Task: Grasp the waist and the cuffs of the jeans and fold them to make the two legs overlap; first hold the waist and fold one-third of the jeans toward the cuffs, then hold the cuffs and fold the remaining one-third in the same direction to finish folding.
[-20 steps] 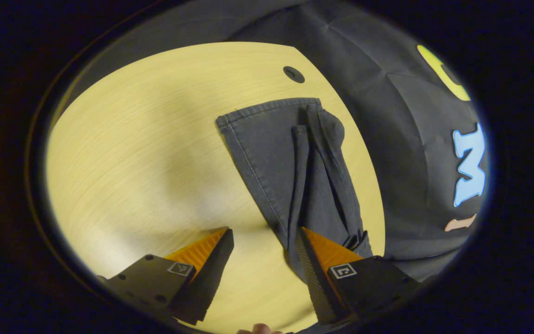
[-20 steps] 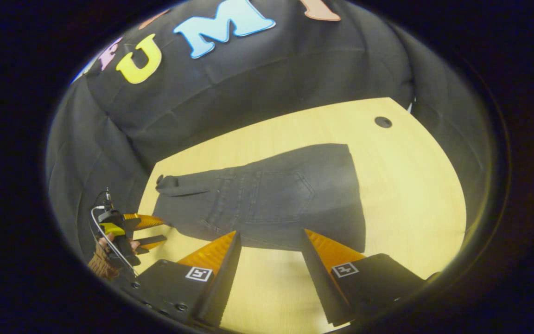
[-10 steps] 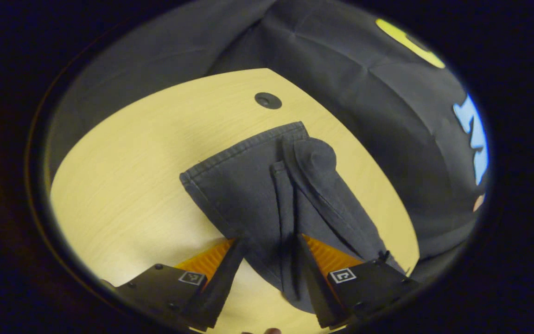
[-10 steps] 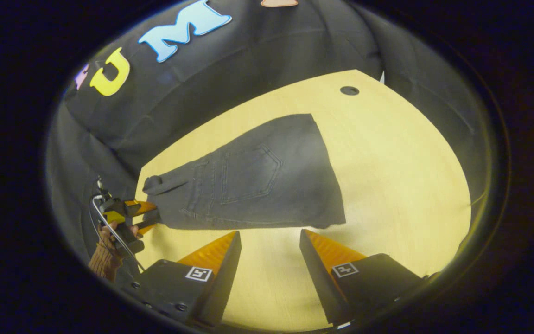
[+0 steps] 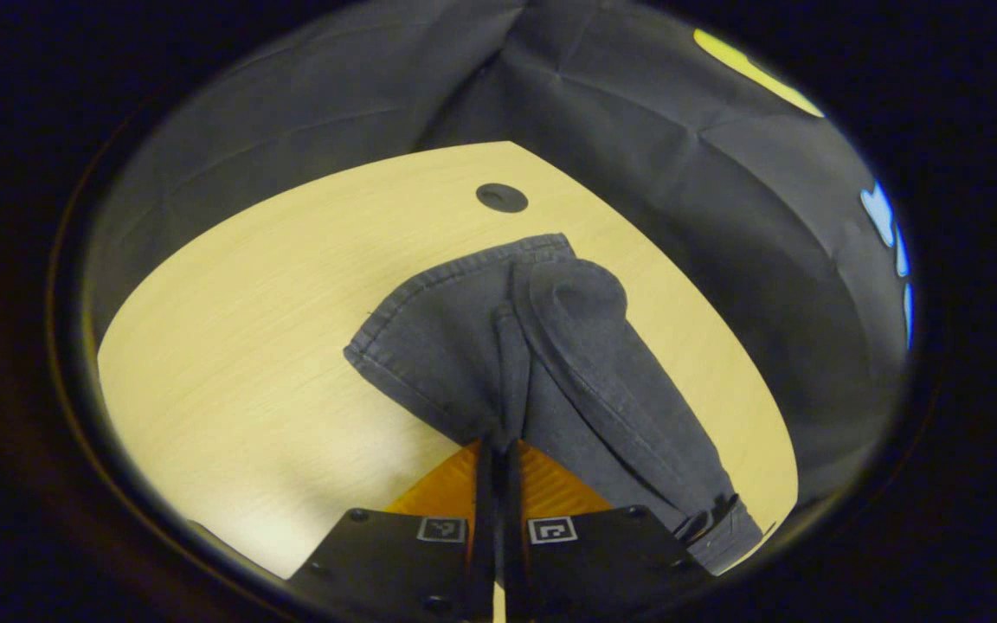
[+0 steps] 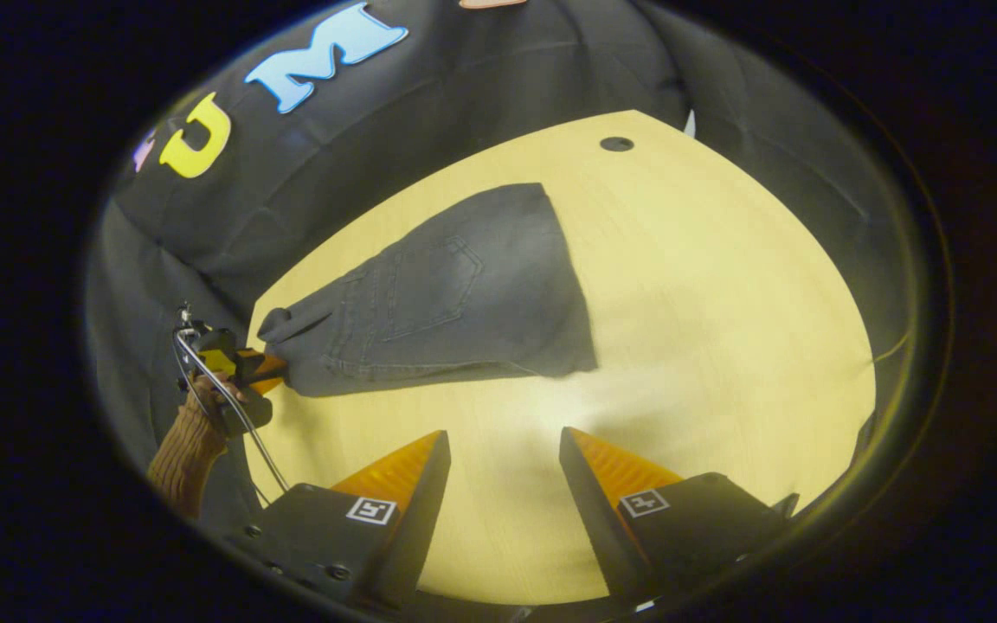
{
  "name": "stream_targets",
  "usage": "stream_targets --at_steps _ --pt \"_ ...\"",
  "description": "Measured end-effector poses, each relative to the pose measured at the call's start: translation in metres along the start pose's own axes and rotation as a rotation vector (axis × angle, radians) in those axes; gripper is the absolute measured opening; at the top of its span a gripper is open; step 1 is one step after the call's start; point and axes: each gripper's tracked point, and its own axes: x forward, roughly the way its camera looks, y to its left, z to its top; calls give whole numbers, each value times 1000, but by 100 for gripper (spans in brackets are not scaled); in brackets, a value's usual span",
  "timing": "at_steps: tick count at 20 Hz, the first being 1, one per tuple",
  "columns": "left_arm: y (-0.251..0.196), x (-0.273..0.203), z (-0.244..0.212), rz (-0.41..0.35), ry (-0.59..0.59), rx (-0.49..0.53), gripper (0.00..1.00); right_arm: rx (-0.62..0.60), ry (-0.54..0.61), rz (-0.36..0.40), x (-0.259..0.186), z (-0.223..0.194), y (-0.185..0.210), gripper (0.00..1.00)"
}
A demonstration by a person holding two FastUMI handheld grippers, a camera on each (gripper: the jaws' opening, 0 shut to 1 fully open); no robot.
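Observation:
Dark grey jeans lie folded lengthwise on a light wooden table, with one rolled fold running along their top. My left gripper is shut on their near edge, and cloth is bunched between its fingers. In the right gripper view the jeans lie flat with a back pocket up. There the left gripper holds the corner at the waist end, by the table's left edge. My right gripper stands open above bare table, well short of the jeans, with nothing between its fingers.
A round cable hole sits in the table beyond the jeans, also seen as the cable hole near the far corner. Black cloth walls close in the table's far sides. A brown sleeve and cable lead to the left gripper. Bare table lies right of the jeans.
My left gripper moved forward onto the jeans' edge and shut on it. The jeans now sit farther from my right gripper, which stayed open.

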Motion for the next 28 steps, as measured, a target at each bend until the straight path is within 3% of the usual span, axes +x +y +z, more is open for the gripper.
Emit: stream_targets --at_steps 2,4,6,9,10,11,13,15,16,17,18,19,20,22,23,24,25,26,28 --pt "-10 -20 12 71 -86 129 8 28 -8 -14 -10 -4 -17 78" --pt "-37 -53 31 83 -215 215 8 66 -29 -20 -20 -3 -30 78" --pt "-82 -92 54 17 -350 330 8 104 -48 -21 -26 -4 -41 78" --pt "-166 -156 45 -135 -459 540 8 153 -73 -19 -34 -2 -50 78" --pt "-193 -177 31 -183 -495 644 8 172 -81 -12 -36 -2 -50 78" --pt "-169 -226 0 -235 -537 756 8 188 -89 -4 -36 -1 -50 78" --pt "-222 -248 -37 -354 -601 986 8 211 -103 2 -40 -3 -52 78" --pt "-224 -261 -112 -430 -604 1302 8 230 -116 -3 -46 -9 -57 78" --pt "-203 -231 -135 -412 -567 1490 8 241 -120 -8 -50 -12 -61 78" --pt "-173 -216 -167 -313 -482 1656 8 255 -125 -11 -54 -14 -66 78" --pt "-133 -194 -168 -219 -417 1760 8 270 -134 -15 -57 -16 -70 78" --pt "-112 -201 -155 -174 -513 1809 8 284 -141 -18 -62 -17 -76 78" --pt "-107 -215 -162 -219 -633 1840 9 293 -148 -20 -66 -22 -82 78" --pt "-83 -226 -139 -245 -694 1865 8 300 -146 -32 -71 -29 -92 78" --pt "-91 -216 -181 -261 -708 1872 10 301 -136 -38 -71 -34 -97 78" --pt "-98 -224 -159 -247 -725 1872 6 300 -133 -43 -72 -39 -100 78" --pt "-95 -222 -140 -275 -696 1848 20 296 -136 -45 -72 -39 -102 78" --pt "-89 -232 -132 -277 -682 1803 25 289 -136 -43 -71 -39 -101 78" --pt "-85 -256 -113 -361 -600 1658 62 251 -148 -48 -68 -30 -98 78"
